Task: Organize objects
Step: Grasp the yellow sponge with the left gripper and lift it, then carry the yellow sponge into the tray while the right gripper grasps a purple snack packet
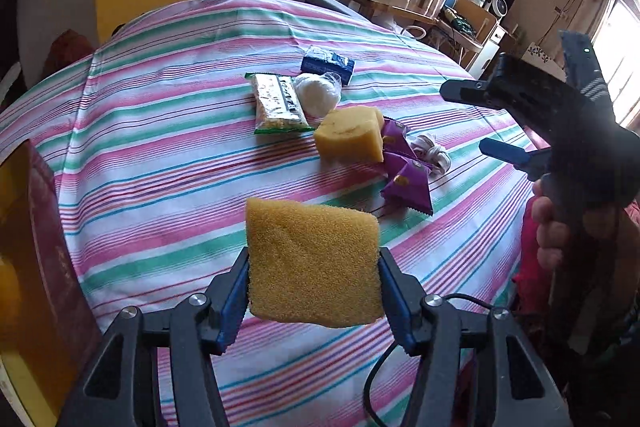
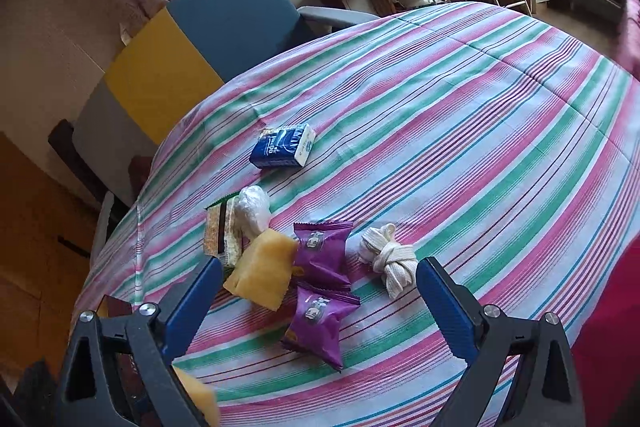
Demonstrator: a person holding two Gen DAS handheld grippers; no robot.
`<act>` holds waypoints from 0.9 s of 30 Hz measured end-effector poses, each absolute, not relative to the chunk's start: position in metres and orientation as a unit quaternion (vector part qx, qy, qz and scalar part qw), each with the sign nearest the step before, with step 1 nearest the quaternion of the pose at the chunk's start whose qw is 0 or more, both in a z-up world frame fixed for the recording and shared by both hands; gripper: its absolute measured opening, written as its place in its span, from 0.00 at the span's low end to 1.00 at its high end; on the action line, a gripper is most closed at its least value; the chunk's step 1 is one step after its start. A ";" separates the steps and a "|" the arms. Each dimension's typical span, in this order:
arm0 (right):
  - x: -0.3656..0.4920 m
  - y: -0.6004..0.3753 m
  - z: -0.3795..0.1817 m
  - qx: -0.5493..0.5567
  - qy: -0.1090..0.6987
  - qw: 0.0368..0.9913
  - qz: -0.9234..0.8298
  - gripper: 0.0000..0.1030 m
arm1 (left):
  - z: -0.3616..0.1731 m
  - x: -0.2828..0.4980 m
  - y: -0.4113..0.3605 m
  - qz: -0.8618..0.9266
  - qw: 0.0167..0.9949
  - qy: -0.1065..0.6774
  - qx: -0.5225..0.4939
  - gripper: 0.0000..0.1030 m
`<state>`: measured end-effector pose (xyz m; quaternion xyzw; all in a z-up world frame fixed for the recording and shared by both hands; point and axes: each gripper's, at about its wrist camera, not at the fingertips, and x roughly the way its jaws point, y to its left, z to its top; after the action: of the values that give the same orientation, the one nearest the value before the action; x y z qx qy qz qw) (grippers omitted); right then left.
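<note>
The left gripper (image 1: 314,291) is clamped on a yellow sponge (image 1: 312,263), lifted clear of the striped cloth (image 1: 160,155). The right gripper (image 2: 320,291) hangs with jaws wide apart — empty — over a second sponge (image 2: 262,273), purple packets (image 2: 320,323) and a white cord bundle (image 2: 386,259).

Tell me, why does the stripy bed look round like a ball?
In both wrist views the fisheye lens bends the flat striped cover into a dome; left wrist view, the window glares white; right wrist view, the corners go dark.
</note>
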<state>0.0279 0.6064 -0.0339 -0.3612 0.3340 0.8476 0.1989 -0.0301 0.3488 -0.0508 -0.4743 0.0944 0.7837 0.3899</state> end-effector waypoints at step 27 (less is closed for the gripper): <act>-0.021 0.563 -0.091 -0.535 0.249 0.168 0.790 0.43 | 0.011 -0.038 0.095 0.870 0.248 -0.059 -0.422 0.58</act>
<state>-0.0208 0.5627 -0.0913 -0.5350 0.2490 0.7896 0.1684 -0.0384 0.0949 0.0114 -0.4218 -0.0585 0.8703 0.2475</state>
